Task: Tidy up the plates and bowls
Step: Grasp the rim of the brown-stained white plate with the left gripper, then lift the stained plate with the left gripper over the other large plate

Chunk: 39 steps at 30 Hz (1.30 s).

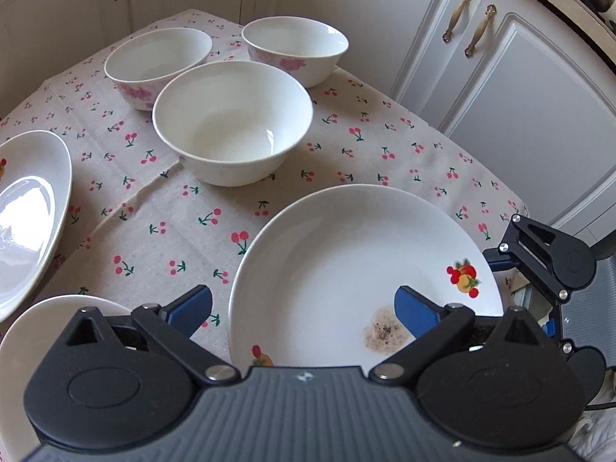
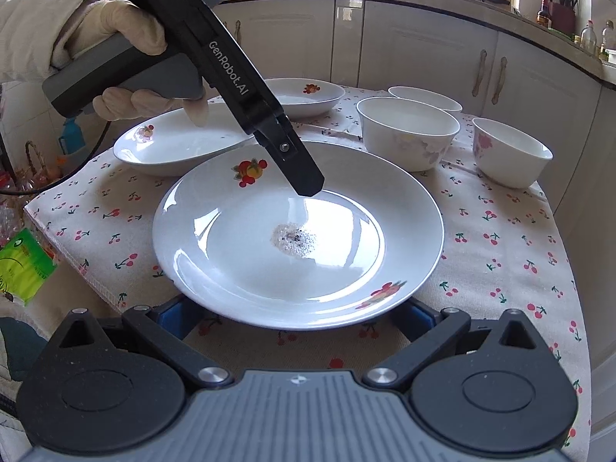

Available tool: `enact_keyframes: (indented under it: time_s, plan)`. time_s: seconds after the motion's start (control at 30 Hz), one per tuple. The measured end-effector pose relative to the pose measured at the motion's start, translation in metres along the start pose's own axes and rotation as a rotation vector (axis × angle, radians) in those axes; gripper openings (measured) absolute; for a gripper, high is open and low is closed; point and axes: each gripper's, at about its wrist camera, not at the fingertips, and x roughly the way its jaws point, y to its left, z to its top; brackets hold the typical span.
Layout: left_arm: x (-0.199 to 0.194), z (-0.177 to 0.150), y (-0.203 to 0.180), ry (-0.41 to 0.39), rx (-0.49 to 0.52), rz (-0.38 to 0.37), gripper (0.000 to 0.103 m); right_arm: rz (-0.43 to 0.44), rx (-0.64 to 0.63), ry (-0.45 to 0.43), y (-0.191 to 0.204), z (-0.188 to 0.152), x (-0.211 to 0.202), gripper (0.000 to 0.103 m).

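A table is covered by a cherry-printed cloth (image 2: 512, 238). Directly on the cloth are set a large white plate with fruit decals (image 2: 215, 254), two further plates (image 2: 173, 150) (image 2: 308, 96) behind it, and three white bowls (image 2: 404, 134) (image 2: 508, 158) (image 2: 423, 96) grouped toward the far right corner. A speckled stain is seen at the large plate's centre.

A cherry-print tablecloth (image 2: 500, 231) fills mid-frame; cream cabinet doors (image 1: 519, 96) stand upper right, a green packet (image 2: 23, 265) lies at left edge.

bare cloth (image 1: 161, 208) lies open between the stained plate (image 1: 346, 254) and three bowls (image 1: 231, 123).
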Motion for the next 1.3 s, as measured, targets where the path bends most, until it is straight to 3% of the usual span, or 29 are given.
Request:
enact_keyframes:
  time_s: [0.47,0.8,1.3]
  plan:
    - [0.016,0.01,0.002,0.14,0.036,-0.092,0.095,0.007,-0.005,0.007,0.001,0.002,0.001,0.103]
    - [0.016,0.014,0.003,0.163,0.047,-0.105,0.087,0.003,-0.004,0.019,0.0,0.004,0.001,0.103]
    - [0.021,0.014,-0.001,0.165,0.079,-0.088,0.086,-0.006,0.002,0.041,0.0,0.006,0.002,0.103]
